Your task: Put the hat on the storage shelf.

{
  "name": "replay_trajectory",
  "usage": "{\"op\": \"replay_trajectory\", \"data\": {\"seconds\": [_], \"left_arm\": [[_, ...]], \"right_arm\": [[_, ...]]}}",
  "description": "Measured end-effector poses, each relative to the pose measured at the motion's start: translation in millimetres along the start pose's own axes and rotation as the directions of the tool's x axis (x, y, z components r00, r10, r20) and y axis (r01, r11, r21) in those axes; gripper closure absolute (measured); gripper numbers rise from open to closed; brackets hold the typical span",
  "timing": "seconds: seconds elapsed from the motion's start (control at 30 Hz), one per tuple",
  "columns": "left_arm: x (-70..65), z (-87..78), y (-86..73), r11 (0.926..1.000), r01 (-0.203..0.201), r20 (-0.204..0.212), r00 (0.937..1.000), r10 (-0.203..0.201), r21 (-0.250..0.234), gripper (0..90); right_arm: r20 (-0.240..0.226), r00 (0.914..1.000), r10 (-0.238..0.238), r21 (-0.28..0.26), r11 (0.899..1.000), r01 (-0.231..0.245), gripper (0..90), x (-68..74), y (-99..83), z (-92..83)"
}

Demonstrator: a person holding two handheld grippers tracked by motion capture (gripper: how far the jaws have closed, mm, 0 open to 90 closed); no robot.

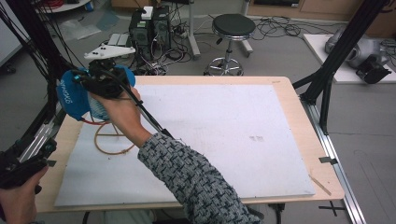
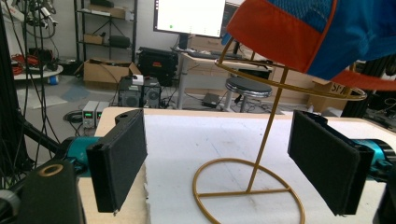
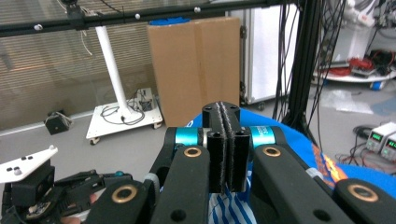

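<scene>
High view: I see my right gripper [image 1: 105, 81] raised over the table's far left corner, jaws clamped on a blue fabric cap with an orange underside [image 1: 72, 95]. The cap sits on top of a thin gold wire stand with a round ring base [image 1: 113, 139], which rests on the white foam board [image 1: 224, 140] covering the wooden table [image 1: 299, 112]. My judgement is that the cap is being settled onto, or lifted from, the stand's upper ring, so the grip is kept high and pinched on the fabric.

Right gripper view confirms it: the two black pads [image 3: 218, 149] press flat together, with blue-and-white striped cloth [image 3: 229, 207] caught just beneath them.

My left gripper [image 1: 21, 165] waits at the table's near left edge, apart from the stand. In the left gripper view its jaws stand wide, nothing between them, aimed at the gold stem [image 2: 264, 140], probably ready to steady the light stand should it tip.
</scene>
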State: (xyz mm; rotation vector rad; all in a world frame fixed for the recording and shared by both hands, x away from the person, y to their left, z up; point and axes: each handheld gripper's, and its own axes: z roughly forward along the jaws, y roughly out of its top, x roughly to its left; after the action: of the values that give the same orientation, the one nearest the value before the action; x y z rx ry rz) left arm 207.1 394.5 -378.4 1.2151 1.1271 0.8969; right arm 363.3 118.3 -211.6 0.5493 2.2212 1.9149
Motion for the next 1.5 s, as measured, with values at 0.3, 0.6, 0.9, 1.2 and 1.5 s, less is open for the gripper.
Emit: {"op": "replay_trajectory", "data": {"seconds": [0.3,0.6,0.9,1.2,1.5], "left_arm": [[0.0,0.3,-0.1,1.0000,0.001,0.003,1.0000,-0.001,0.001,19.8],[-0.6,1.1,-0.2,1.0000,0.002,0.004,1.0000,-0.002,-0.002,19.8],[1.2,0.1,-0.3,1.0000,0.004,0.006,1.0000,-0.004,-0.001,19.8],[0.6,1.3,-0.8,1.0000,0.006,0.009,0.9999,-0.006,0.003,19.8],[-0.3,2.4,-1.1,1.0000,0.003,0.014,0.9999,-0.003,0.006,19.8]], "right_arm": [[-0.002,0.9997,0.024,0.014,1.000,-0.024,89.4,-0.8,-13.6,5.3],[0.011,0.9990,0.043,0.011,0.999,-0.043,89.2,0.2,-21.2,10.1],[0.056,0.9984,-0.002,0.022,1.000,0.001,88.2,-3.0,-26.2,15.8],[0.094,0.9947,-0.040,0.031,0.999,0.038,84.8,-6.9,-30.8,15.5],[0.105,0.9937,-0.039,0.027,0.999,0.037,79.0,-9.8,-33.9,11.7]]}}
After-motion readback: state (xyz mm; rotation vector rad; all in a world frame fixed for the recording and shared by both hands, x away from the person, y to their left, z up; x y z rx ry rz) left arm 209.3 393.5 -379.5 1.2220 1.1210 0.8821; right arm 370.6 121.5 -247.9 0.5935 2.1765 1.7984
